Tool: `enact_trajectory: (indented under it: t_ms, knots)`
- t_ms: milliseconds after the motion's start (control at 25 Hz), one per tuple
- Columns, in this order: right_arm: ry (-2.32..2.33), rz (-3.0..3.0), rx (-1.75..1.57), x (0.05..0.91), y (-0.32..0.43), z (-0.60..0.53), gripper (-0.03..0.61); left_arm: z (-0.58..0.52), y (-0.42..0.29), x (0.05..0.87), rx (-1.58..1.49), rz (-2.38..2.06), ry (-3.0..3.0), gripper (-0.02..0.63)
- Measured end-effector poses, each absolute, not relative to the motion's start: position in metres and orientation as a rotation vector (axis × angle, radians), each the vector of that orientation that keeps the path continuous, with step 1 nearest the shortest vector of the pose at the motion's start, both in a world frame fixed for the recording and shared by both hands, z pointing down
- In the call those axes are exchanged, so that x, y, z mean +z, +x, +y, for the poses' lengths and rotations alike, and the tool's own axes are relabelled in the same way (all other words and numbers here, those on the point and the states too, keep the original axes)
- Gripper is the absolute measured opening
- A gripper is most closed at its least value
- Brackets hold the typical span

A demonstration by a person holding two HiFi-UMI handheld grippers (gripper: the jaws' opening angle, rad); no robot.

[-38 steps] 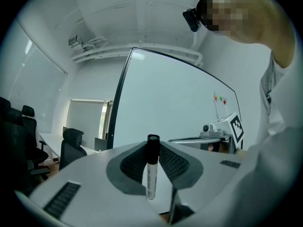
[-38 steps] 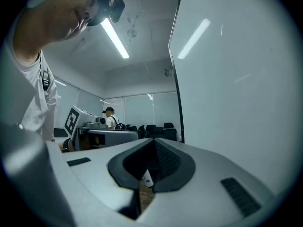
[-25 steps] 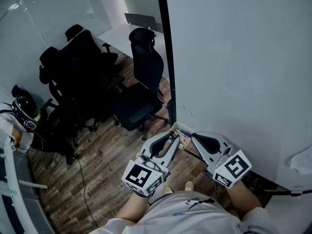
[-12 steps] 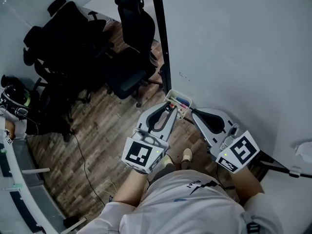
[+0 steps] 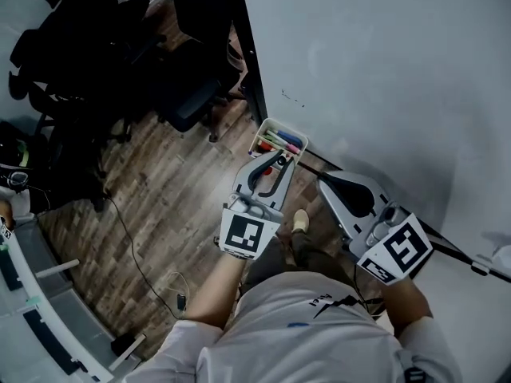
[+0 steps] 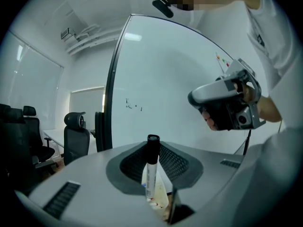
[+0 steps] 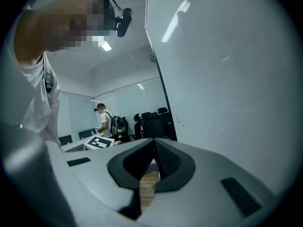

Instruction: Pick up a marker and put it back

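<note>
Below the whiteboard (image 5: 383, 70), the marker tray (image 5: 257, 138) sits just ahead of the left tongs (image 5: 281, 158), clamped on a marker (image 6: 151, 167) held crosswise; the right tongs (image 5: 322, 179), together and empty, hang farther from it.

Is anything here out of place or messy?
Nothing looks spilled or broken. One black-capped marker is out of the tray by the whiteboard, gripped upright by the left gripper. A loose cable trails across the wood floor.
</note>
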State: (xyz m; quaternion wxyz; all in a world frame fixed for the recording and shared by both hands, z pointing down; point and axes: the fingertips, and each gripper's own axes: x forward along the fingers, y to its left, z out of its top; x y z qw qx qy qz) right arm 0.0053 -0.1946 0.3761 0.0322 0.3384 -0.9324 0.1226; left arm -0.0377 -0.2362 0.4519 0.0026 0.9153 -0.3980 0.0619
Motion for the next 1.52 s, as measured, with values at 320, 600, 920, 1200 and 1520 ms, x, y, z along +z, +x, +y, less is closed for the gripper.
enact_trajectory:
  t_ms: [320, 600, 920, 1200, 1520]
  knots:
    - [1.045, -2.804, 0.465, 0.408, 0.016, -0.198, 0.014, -0.240, -0.021, 0.517, 0.334, -1.191, 2.886, 0.084]
    - [1.039, -2.785, 0.483, 0.419, 0.018, -0.200, 0.014, -0.236, -0.013, 0.563, 0.519, -1.190, 2.887, 0.084]
    - [1.019, -2.800, 0.483, 0.416, 0.016, -0.202, 0.014, -0.229, -0.007, 0.549, 0.495, -1.150, 2.914, 0.100]
    - [1.016, -2.826, 0.459, 0.411, 0.012, -0.204, 0.014, -0.221, -0.003, 0.532, 0.468, -1.124, 2.942, 0.106]
    - [1.019, -2.865, 0.411, 0.392, 0.009, -0.204, 0.014, -0.205, -0.005, 0.480, 0.386, -1.123, 2.968, 0.106]
